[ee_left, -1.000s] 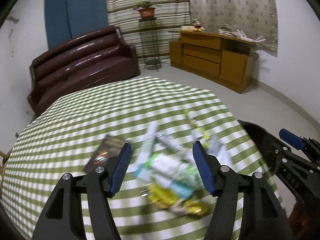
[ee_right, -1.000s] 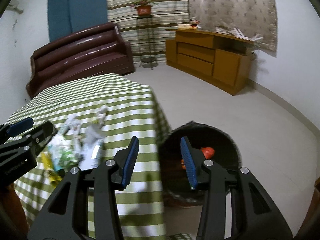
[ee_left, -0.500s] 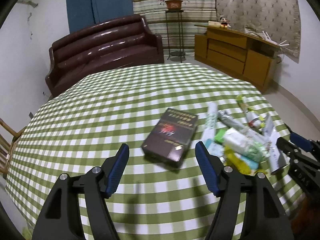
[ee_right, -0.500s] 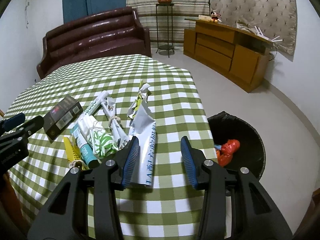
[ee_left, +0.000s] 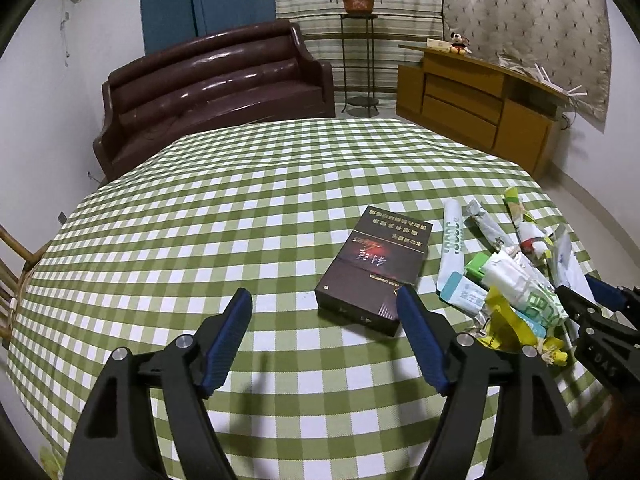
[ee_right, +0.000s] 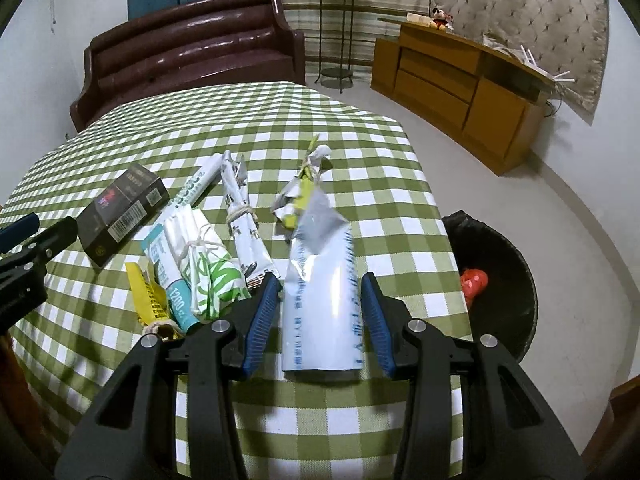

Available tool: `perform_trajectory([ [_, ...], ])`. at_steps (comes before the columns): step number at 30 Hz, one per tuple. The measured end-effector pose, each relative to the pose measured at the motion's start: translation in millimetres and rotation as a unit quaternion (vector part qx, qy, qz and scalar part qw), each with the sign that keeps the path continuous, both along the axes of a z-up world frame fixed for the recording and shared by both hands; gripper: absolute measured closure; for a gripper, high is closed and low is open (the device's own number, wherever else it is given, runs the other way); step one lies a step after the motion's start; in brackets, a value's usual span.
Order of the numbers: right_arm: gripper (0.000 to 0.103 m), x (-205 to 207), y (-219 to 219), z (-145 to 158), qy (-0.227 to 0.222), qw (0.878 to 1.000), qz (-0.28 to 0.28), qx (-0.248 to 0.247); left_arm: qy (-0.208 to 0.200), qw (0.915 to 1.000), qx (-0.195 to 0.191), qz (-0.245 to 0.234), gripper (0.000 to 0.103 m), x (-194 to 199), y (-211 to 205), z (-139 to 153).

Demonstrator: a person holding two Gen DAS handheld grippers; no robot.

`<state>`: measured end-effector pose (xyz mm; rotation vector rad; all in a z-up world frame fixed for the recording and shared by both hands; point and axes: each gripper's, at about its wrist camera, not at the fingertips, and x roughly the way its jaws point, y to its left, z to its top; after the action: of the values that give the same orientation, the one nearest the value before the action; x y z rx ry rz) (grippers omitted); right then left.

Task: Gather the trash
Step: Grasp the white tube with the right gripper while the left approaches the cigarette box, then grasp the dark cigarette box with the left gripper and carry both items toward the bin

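Two grippers are tilting down over the checked table. Low in its frame, the left gripper is opening over bare cloth, empty, the dark box just ahead. The right gripper is closing around a white wrapper, pads not yet pressing, near the table's right edge, beside the black bin.

On the table a box lies left of a heap of wrappers; a pouch lies at their right. A bin stands on the floor right of the table, a sofa behind it.
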<state>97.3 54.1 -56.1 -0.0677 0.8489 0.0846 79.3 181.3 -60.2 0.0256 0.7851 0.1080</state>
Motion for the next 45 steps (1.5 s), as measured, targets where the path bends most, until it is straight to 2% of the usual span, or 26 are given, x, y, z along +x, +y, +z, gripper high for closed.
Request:
perform_trajectory([
  [6,0.075,-3.6,-0.8,4.4,-0.011,1.000,0.000,0.000,0.002,1.0000,-0.003,-0.008,0.029,7.7,-1.7,-0.4],
  [12,0.075,-5.0,-14.9,13.0,-0.023,1.000,-0.010,0.013,0.005,0.9997,0.008,-0.021,0.027,22.2,-9.4,-2.6],
  [17,0.075,2.0,-28.5,16.7,-0.029,0.999,-0.017,0.021,0.034,0.9986,-0.006,-0.040,0.026,38.7,-10.7,-9.6],
  [30,0.075,14.4,-40.9,14.4,-0.025,0.999,-0.021,0.035,0.079,0.9944,-0.006,-0.070,0.025,70.2,-19.4,-24.2],
  [31,0.075,14.6,-40.8,14.2,-0.025,0.999,-0.022,0.036,0.077,0.9945,-0.007,-0.071,0.026,69.0,-19.0,-24.3],
  [33,0.075,16.5,-40.9,13.3,-0.025,0.999,-0.022,0.037,0.072,0.9945,-0.008,-0.075,0.038,67.2,-19.4,-23.8],
  [35,0.075,16.8,-42.1,12.7,-0.024,0.999,-0.022,0.037,0.068,0.9945,-0.002,-0.080,0.042,64.8,-21.6,-24.4],
  [41,0.075,14.9,-43.1,12.1,-0.031,0.998,-0.024,0.040,0.047,0.9961,0.010,-0.074,0.044,58.1,-26.3,-22.0],
  [45,0.075,11.1,-46.4,14.0,-0.040,0.998,-0.027,0.042,0.026,0.9977,-0.003,-0.062,0.044,48.7,-23.7,-11.7],
])
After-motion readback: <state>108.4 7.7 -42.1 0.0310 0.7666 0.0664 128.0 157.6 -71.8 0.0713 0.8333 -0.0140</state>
